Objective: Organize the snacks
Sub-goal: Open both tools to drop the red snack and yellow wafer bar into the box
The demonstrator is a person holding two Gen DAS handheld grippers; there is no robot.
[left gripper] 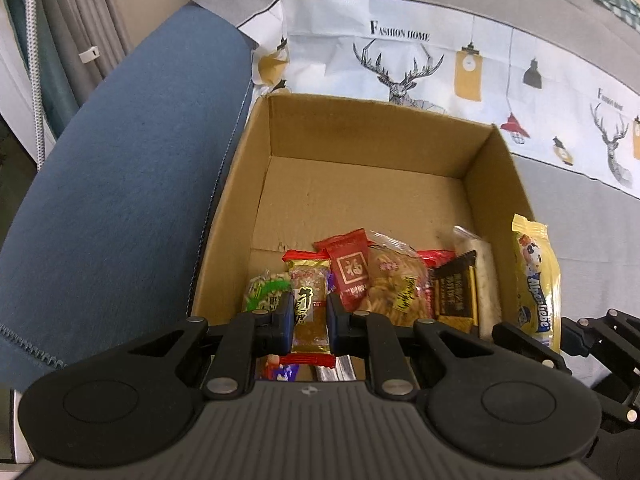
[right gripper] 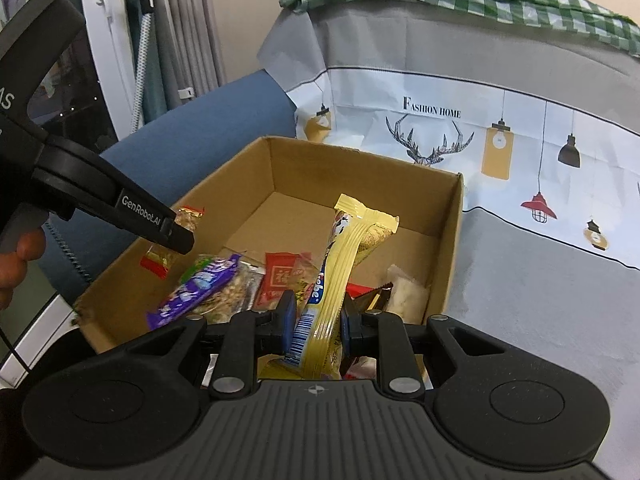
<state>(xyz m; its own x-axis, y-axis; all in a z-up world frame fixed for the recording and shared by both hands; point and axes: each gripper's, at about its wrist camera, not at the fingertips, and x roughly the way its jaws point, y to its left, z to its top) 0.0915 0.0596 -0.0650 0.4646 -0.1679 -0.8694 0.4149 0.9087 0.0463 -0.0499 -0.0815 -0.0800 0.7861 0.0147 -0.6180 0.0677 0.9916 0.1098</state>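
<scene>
A cardboard box (left gripper: 362,184) sits open on a grey printed cover (right gripper: 540,272), with a blue cushion (left gripper: 120,184) just beside its left wall. Over the box's near edge, the left gripper (left gripper: 308,320) is clamped on a small amber candy packet with red ends (left gripper: 309,308), holding it upright above the snacks inside. The right gripper (right gripper: 318,324) pinches a long yellow packet (right gripper: 340,276) that stands tall over the box's near right part. On the box floor, all toward the near wall, lie a red packet (left gripper: 352,268), a clear bag of golden crackers (left gripper: 396,284), a black-and-gold bar (left gripper: 456,292), a green packet (left gripper: 264,290) and a purple bar (right gripper: 196,286). The far half of the box floor is bare cardboard.
</scene>
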